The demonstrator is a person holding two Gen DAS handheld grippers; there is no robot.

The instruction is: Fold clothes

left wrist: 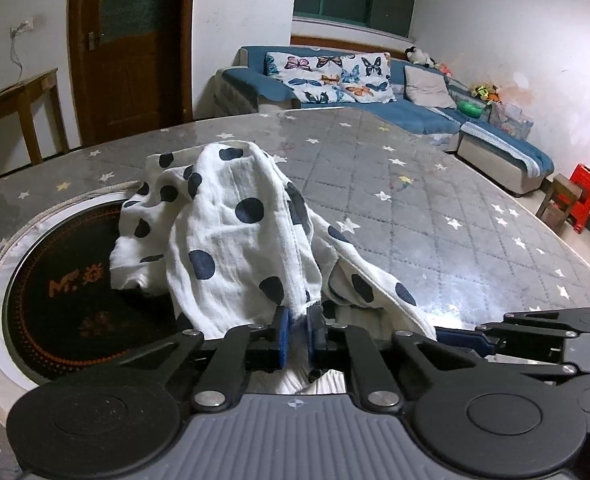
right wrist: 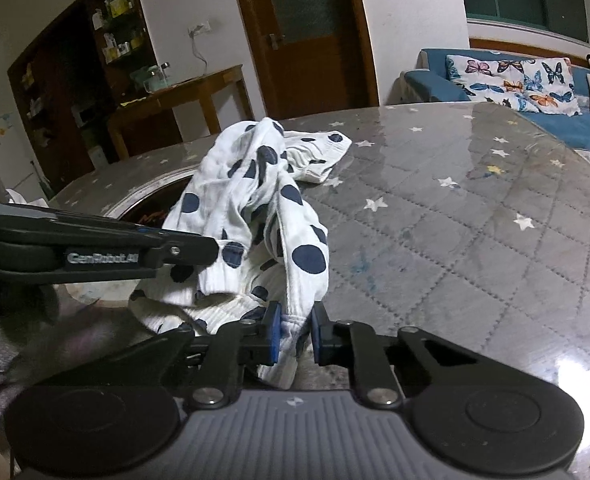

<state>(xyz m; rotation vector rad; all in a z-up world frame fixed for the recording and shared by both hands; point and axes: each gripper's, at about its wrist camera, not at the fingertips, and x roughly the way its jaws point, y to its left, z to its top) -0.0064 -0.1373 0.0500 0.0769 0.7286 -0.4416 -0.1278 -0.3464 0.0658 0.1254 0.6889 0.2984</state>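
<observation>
A: Obs. 1, surroundings. Round table (left wrist: 435, 200) under a grey quilted cover with stars, glossy on top. A dark round inset plate (left wrist: 67, 280) with orange lettering sits in the table, left of centre in the left wrist view. Behind it: blue sofa (left wrist: 395, 108) with butterfly-print cushions (left wrist: 331, 76), brown door (left wrist: 131, 44), small wooden side table (left wrist: 19, 100).

B: Confirmed. And the garment?

A: Obs. 2. White garment with dark blue polka dots (left wrist: 231, 232), crumpled in a raised heap on the table. Its left part overlaps the edge of the inset plate; the rest lies on the quilted cover. The near hem is bunched and ribbed in the right wrist view (right wrist: 251, 216).

B: Left gripper?

A: Obs. 3. Left gripper (left wrist: 298, 330): blue pads nearly together, with a thin fold of the garment's near edge pinched between them. Clenched on the cloth.

B: Right one?

A: Obs. 4. Right gripper (right wrist: 295, 330): jaws drawn in on a thicker wad of the white hem, the cloth filling the gap between the pads. Also grasping the garment. The two grippers sit side by side at the near edge of the heap; the left one's arm crosses the left of the right wrist view (right wrist: 183, 250).

B: Cloth lifted off the table?

A: Cannot tell at the pinch points.
</observation>
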